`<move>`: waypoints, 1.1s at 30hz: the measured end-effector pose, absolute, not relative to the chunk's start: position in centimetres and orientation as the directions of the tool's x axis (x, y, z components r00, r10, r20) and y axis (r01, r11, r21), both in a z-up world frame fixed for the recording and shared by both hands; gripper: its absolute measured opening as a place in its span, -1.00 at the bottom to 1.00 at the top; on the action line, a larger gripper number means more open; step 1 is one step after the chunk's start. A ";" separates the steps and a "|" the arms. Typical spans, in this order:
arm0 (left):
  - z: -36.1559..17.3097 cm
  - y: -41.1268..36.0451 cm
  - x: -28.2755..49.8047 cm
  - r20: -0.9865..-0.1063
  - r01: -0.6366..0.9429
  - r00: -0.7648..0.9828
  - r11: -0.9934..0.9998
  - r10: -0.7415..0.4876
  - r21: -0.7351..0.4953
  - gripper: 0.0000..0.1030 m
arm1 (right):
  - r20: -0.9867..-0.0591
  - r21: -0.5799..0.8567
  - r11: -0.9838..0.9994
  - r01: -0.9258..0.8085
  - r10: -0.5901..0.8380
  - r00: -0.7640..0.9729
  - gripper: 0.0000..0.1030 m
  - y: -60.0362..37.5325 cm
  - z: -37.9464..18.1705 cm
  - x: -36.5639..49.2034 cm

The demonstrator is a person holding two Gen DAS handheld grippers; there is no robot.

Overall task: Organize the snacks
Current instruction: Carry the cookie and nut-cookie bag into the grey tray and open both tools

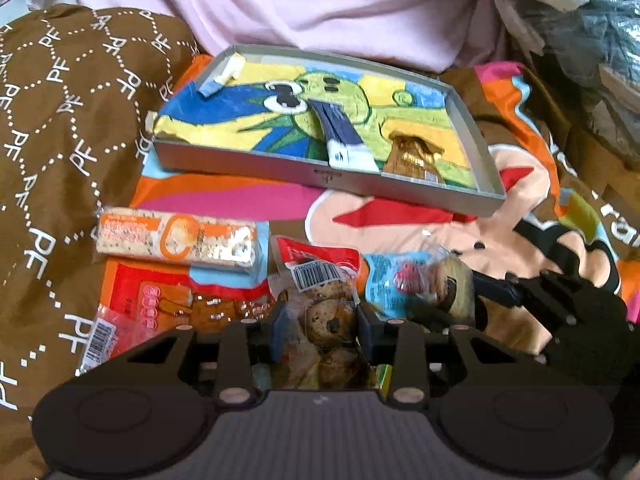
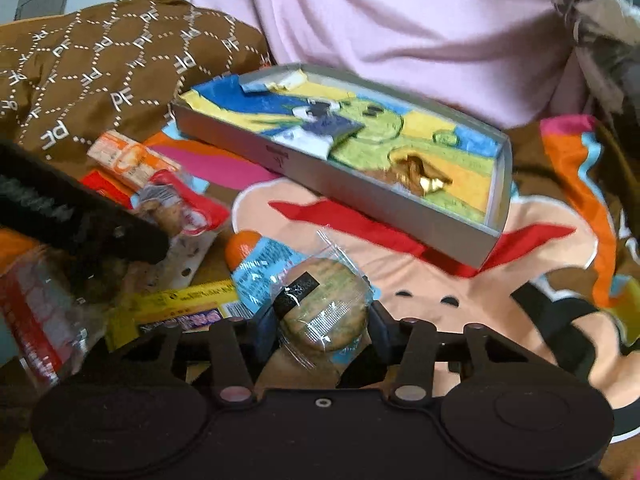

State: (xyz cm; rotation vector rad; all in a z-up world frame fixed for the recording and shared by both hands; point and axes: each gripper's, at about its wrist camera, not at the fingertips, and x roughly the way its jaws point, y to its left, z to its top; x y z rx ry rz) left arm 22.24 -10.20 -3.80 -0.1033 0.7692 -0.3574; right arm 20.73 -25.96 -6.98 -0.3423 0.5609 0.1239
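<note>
Left wrist view: left gripper point(image 1: 320, 326) is clamped on a clear cookie bag point(image 1: 320, 308) with a red top, pads tight against both sides. Bag sits in the snack pile on the cartoon blanket point(image 1: 400, 232), beside the orange cracker pack point(image 1: 176, 240) and a blue packet point(image 1: 392, 284).

Right wrist view: right gripper point(image 2: 320, 330) straddles a round wrapped biscuit point(image 2: 324, 312). No earlier frame here; its pads sit right at the wrapper's sides, but I can't tell if they're pressing yet. Yellow bar point(image 2: 176, 304) lies just left of it.

Grey tray point(image 1: 328, 178) lies past the pile, tilted on the soft bedding, lined with a painted sheet. It already holds a blue-white packet point(image 1: 344, 136) and a gold-wrapped sweet point(image 1: 416, 152), so I'd guess it's the collection spot. One snack per hand probably means both go there together. Tray looks unsteady on the folds; set down gently.
</note>
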 end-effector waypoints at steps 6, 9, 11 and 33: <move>-2.4 -10.7 23.1 -0.628 0.261 0.695 0.937 -0.349 -0.231 -0.23 | -0.431 -0.319 0.934 -0.163 0.010 0.902 -0.04 -25.8 -5.0 19.6; -1.3 -11.2 24.1 -0.602 0.256 0.720 0.938 -0.346 -0.233 -0.23 | -0.365 -0.318 0.940 -0.120 -0.005 0.931 -0.04 -26.2 -4.1 20.0; -0.5 -11.6 25.0 -0.583 0.254 0.735 0.937 -0.348 -0.239 -0.23 | -0.325 -0.305 0.949 -0.085 -0.020 0.946 -0.04 -26.7 -3.6 20.6; 0.4 -20.5 38.8 -0.514 0.263 0.777 0.929 -0.365 -0.261 -0.23 | -0.306 -0.170 0.983 0.071 -0.121 0.944 -0.03 -32.5 -4.4 29.3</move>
